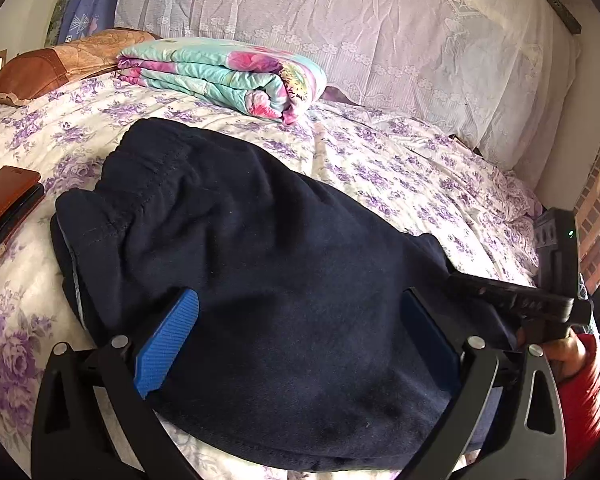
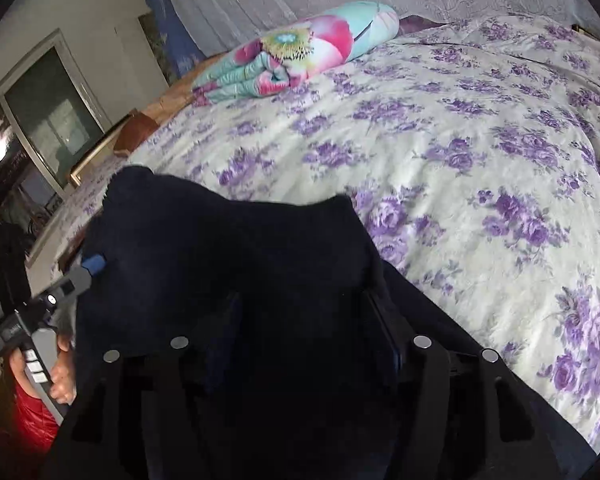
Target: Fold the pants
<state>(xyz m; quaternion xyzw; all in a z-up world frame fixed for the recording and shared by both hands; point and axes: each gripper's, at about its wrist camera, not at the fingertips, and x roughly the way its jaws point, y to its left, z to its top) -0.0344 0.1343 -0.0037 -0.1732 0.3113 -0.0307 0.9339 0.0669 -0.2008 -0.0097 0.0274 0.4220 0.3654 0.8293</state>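
Pants (image 1: 260, 240) lay bunched on the bed (image 1: 400, 168) between the spread left gripper (image 1: 300, 344) — the right gripper (image 2: 300, 328), seemingly parted though dark, risked dragging loose layers askew.

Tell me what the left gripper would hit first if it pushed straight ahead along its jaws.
The left gripper would meet the dark navy pants first; the cloth already lies between its open jaws. Past the waistband comes floral bedsheet, then probably the folded quilt, though depth is uncertain.
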